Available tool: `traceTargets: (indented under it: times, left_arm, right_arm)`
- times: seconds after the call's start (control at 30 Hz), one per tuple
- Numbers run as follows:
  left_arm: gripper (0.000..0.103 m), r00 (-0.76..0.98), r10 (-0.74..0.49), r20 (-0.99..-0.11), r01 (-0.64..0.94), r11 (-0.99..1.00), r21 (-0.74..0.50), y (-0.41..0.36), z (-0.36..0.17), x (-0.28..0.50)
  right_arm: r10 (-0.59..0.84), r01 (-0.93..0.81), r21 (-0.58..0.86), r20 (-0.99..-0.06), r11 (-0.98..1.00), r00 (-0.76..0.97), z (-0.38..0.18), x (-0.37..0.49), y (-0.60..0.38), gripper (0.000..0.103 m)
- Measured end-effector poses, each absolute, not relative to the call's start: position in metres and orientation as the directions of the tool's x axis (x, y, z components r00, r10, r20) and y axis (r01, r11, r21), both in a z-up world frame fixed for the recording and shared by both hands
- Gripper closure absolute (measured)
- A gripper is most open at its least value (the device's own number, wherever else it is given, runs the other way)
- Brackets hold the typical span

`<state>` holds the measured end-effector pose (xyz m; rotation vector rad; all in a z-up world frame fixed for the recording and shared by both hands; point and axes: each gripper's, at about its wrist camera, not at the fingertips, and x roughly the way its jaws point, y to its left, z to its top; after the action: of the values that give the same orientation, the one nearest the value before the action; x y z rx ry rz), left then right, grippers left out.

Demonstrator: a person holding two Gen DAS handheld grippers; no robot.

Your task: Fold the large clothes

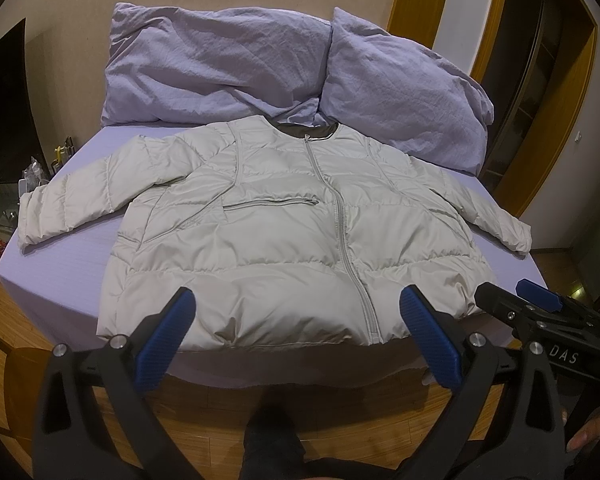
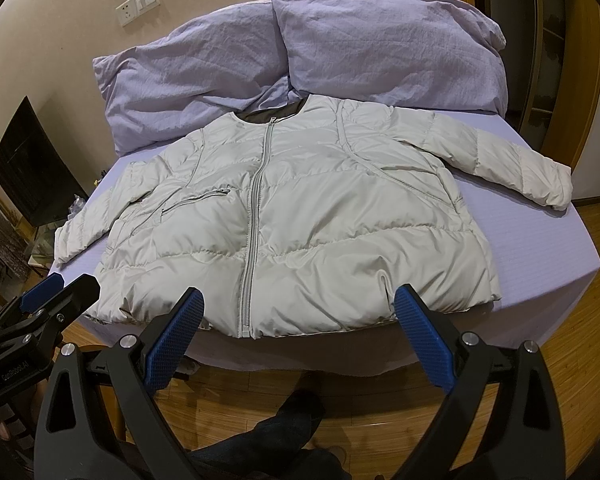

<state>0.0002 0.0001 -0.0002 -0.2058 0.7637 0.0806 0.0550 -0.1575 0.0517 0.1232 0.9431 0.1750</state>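
Both grippers, left gripper [image 1: 296, 336] and right gripper [image 2: 300, 336], spread wide, empty. Jacket [image 1: 284, 232] looks puffy, light, slick; you'd best pinch a sleeve cuff [image 1: 516, 240].

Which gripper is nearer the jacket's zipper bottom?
Left. The left gripper frames the zipper's bottom end; the right gripper sits further to its right.
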Motion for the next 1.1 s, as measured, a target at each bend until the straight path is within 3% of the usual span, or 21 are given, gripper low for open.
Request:
traceTargets:
  times: [1.1]
  left_arm:
    - [0.002,0.720,-0.002,-0.693,-0.147,0.977,-0.156,0.0001,-0.0003,0.0002]
  right_arm:
    - [0.202,-0.095,0.181,-0.793,0.979,0.575,0.0536,0.0522,-0.1558,0.005]
